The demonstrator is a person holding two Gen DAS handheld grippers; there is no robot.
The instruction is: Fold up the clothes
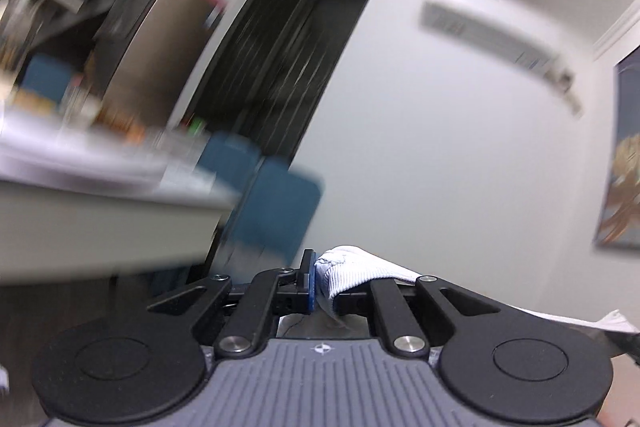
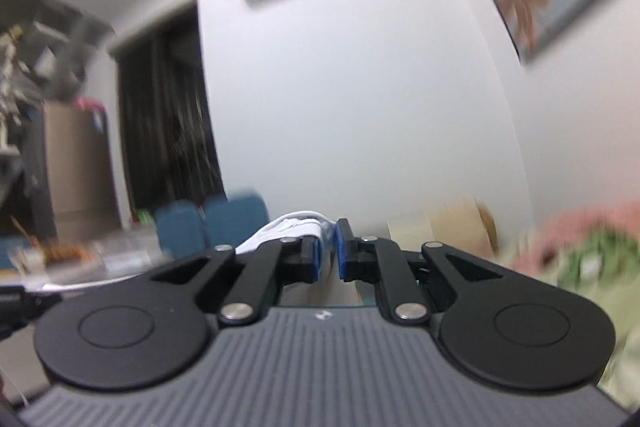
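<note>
both cameras point up at the far wall, background blurred. left gripper (image 1: 320,285) jaws clamped on a bunched edge of the white ribbed garment (image 1: 352,273), cloth trailing off right. right gripper (image 2: 329,255) jaws nearly together, pinching the same white garment, cloth trailing off left. garment held aloft between the two. judgement: early stage, lifted to spread; no fold visible yet, folding and laying down remain
</note>
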